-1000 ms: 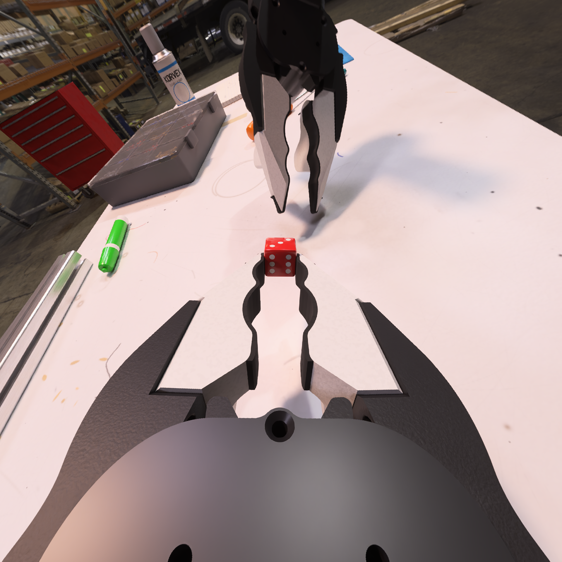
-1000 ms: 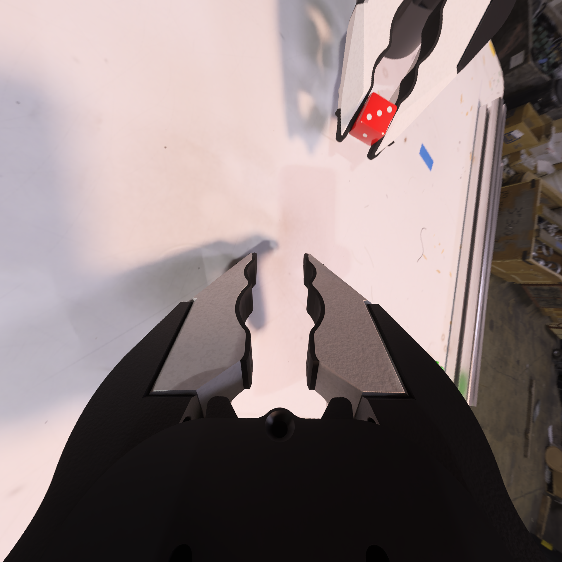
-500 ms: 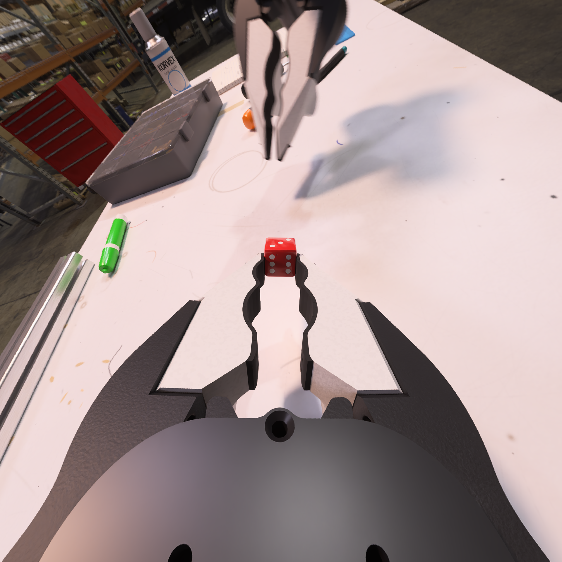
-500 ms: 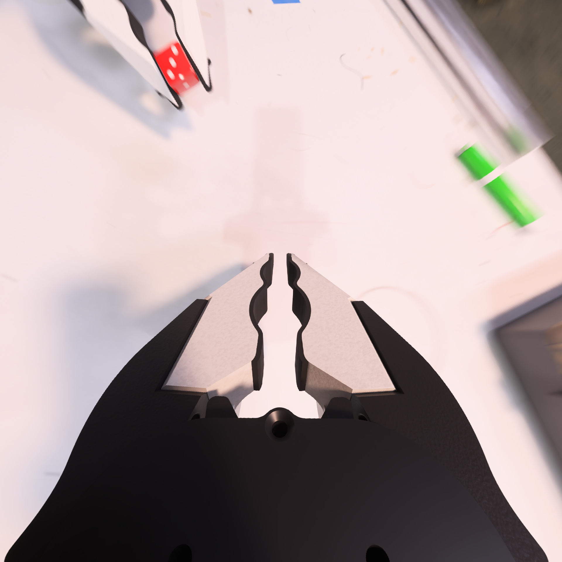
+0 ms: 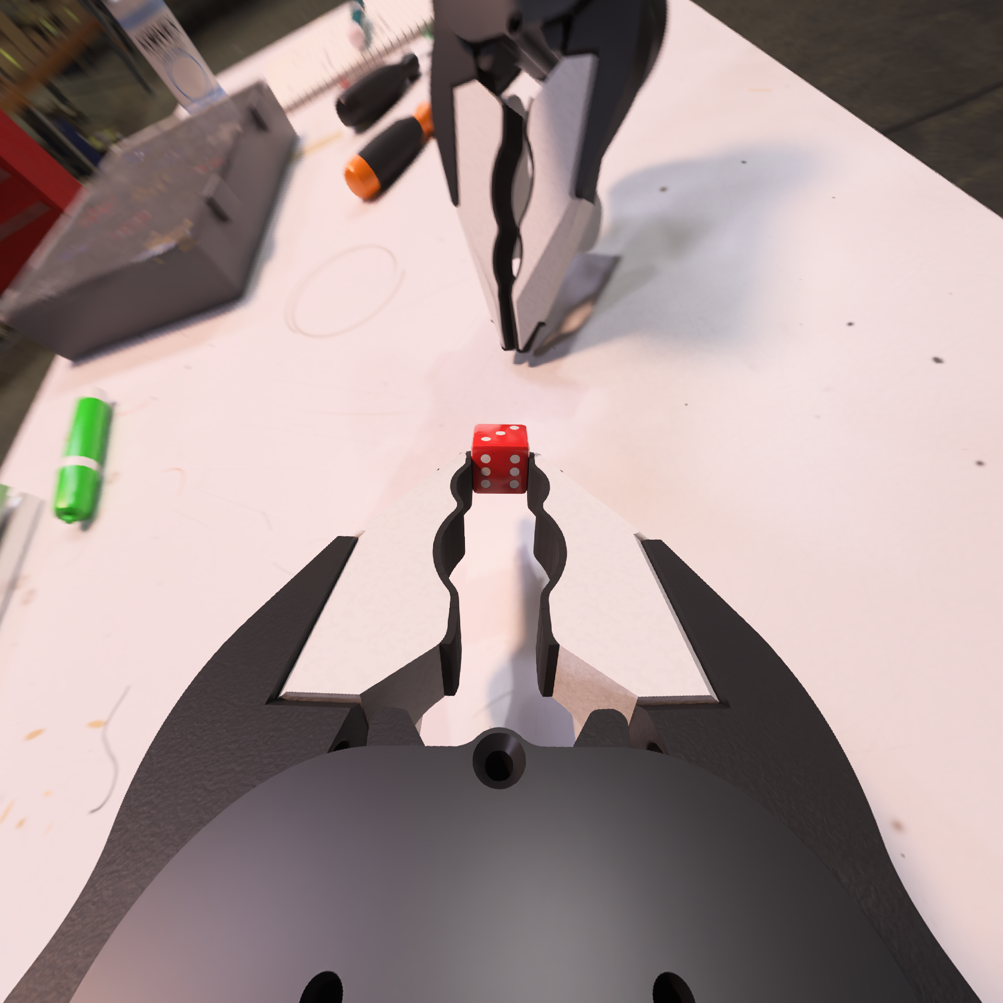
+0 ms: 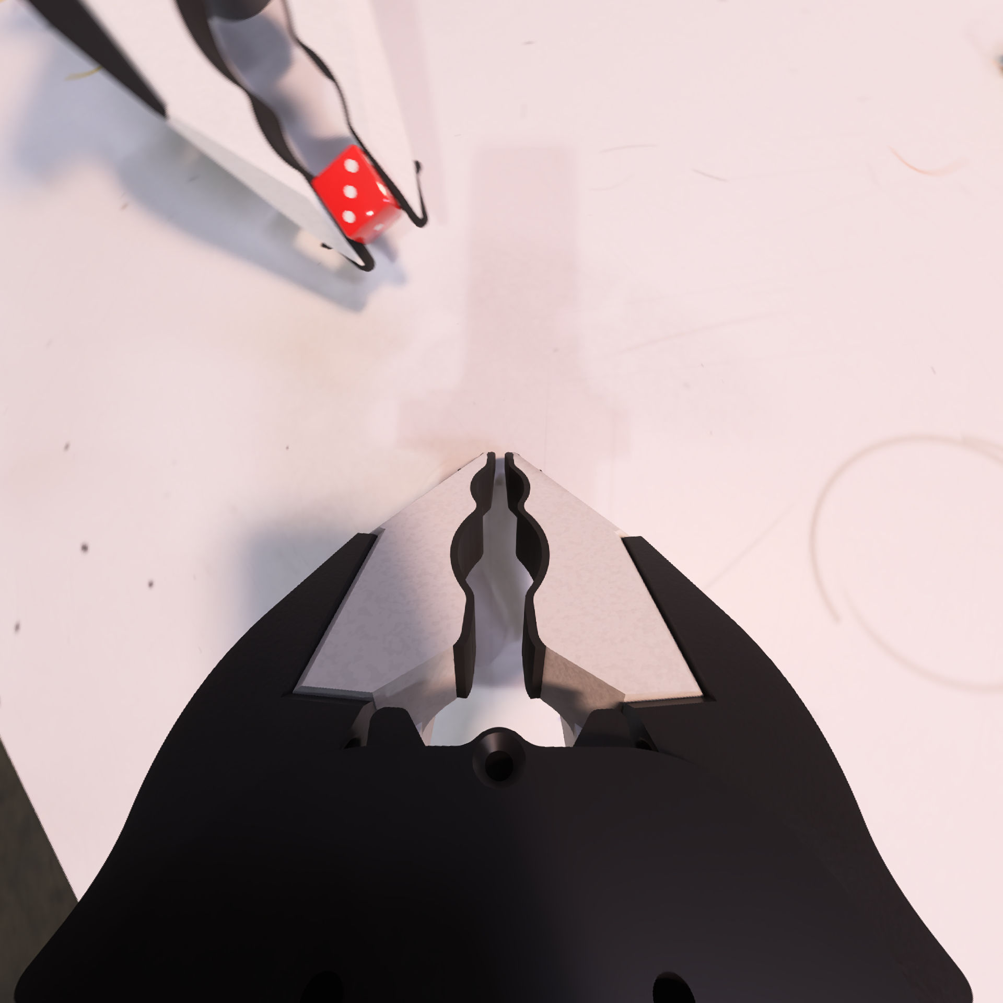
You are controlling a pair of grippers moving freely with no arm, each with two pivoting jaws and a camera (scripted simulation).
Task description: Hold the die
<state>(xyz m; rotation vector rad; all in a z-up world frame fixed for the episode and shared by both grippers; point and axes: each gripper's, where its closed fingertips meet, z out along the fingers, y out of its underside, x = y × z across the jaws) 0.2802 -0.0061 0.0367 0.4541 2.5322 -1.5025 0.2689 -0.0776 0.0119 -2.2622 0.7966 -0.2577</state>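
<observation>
A small red die point(image 5: 499, 458) with white pips sits between the tips of my left gripper point(image 5: 499, 472), which is shut on it just above the white table point(image 5: 760, 434). The die also shows in the right wrist view point(image 6: 358, 195), clamped at the left gripper's tips point(image 6: 393, 236). My right gripper point(image 6: 498, 457) is shut and empty, its tips nearly touching, pointing down at the table. In the left wrist view it point(image 5: 518, 344) hangs just beyond the die, a short gap away.
A grey metal case point(image 5: 146, 217) lies at the back left with a spray can point(image 5: 173, 54) behind it. Black tools with an orange end point(image 5: 385, 157) lie at the back. A green marker point(image 5: 81, 456) lies at left. A thin ring mark point(image 6: 912, 559) is on the table.
My right gripper has closed from open to shut, turned, and come back close to the die. My left gripper keeps its hold on the die.
</observation>
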